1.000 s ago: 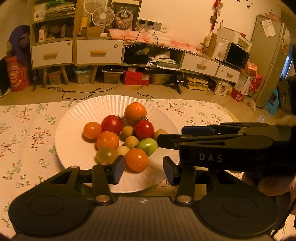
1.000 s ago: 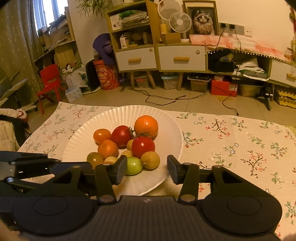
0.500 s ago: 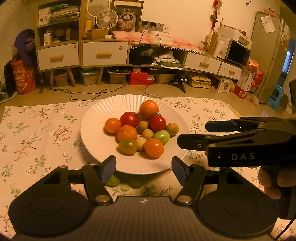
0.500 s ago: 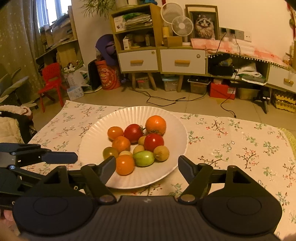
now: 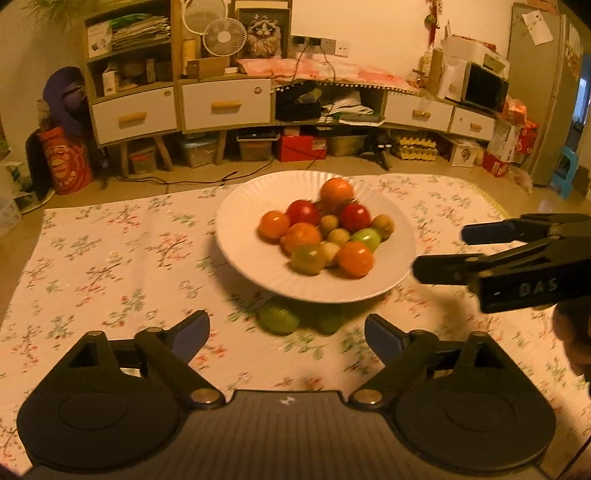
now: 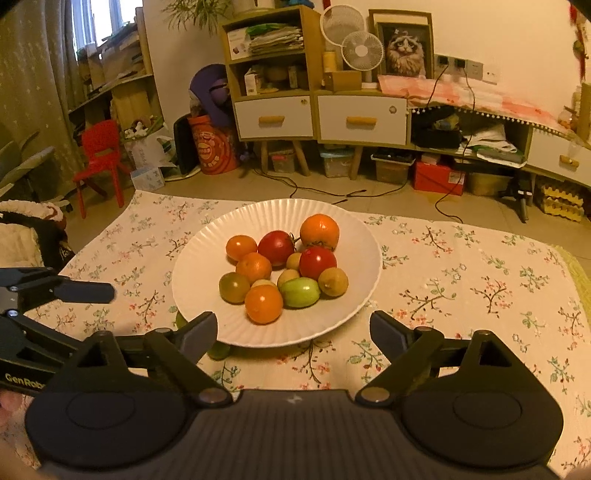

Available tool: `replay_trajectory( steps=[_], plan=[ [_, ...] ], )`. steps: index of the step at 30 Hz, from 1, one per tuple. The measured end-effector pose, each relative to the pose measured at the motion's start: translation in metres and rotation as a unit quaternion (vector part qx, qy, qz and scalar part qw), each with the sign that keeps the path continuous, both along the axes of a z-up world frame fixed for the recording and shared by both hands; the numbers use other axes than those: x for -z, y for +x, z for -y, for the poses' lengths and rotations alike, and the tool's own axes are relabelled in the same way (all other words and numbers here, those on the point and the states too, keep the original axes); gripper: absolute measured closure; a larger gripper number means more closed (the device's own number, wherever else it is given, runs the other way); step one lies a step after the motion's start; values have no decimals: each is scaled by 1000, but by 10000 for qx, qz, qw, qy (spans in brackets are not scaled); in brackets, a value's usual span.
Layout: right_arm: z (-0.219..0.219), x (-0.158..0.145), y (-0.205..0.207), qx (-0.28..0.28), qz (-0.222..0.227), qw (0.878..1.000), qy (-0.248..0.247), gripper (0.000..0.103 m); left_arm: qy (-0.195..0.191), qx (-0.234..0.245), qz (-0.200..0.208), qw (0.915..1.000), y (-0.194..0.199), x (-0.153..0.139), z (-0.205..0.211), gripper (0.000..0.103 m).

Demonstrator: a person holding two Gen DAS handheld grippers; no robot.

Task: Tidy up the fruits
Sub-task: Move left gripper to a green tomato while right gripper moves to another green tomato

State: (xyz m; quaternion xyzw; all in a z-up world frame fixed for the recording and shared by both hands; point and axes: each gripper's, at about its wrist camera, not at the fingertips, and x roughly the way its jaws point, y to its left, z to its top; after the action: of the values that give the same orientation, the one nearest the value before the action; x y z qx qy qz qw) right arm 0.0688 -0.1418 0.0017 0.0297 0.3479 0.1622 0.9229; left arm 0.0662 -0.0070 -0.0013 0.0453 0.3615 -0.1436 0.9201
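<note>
1. One white plate (image 6: pixel 207 306).
2. Two red tomatoes (image 6: pixel 276 247).
3. Four orange fruits (image 6: pixel 319 231).
4. Two green tomatoes (image 6: pixel 300 292) on the plate.
5. Four small tan fruits (image 6: pixel 333 281).
6. Two green fruits (image 5: pixel 277 319) on the worktop (image 6: pixel 461 280).
7. Two tools (image 6: pixel 293 328).

Warm, dim amber indoor light tints both views. The left wrist view is motion-blurred: the fruits (image 5: pixel 321 236) and the white plate (image 5: pixel 243 254) smear, and the cloth's flower print softens. The right wrist view is sharp. Daylight glows at a window (image 6: pixel 83 26) far left. A soft shadow lies under the plate's near rim. Fisheye bending curves the furniture, and the corners darken.
</note>
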Motion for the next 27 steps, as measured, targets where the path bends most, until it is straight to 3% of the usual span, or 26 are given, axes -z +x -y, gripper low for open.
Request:
replay_trajectory(
  steps=[9,20,27],
  plan=[
    [-12,15,-12,-29,-46,9998,-189,6,200,-253,-56,9995,-1,25,-21,11],
    [-21,42,-18,15,-196,9985,-505,5,460,-450,-9,9979,9,56,-19,11],
    [-25,53,-15,-9,-286,9980,-565,5,353,-436,219,9982,18,59,-15,10]
  ],
)
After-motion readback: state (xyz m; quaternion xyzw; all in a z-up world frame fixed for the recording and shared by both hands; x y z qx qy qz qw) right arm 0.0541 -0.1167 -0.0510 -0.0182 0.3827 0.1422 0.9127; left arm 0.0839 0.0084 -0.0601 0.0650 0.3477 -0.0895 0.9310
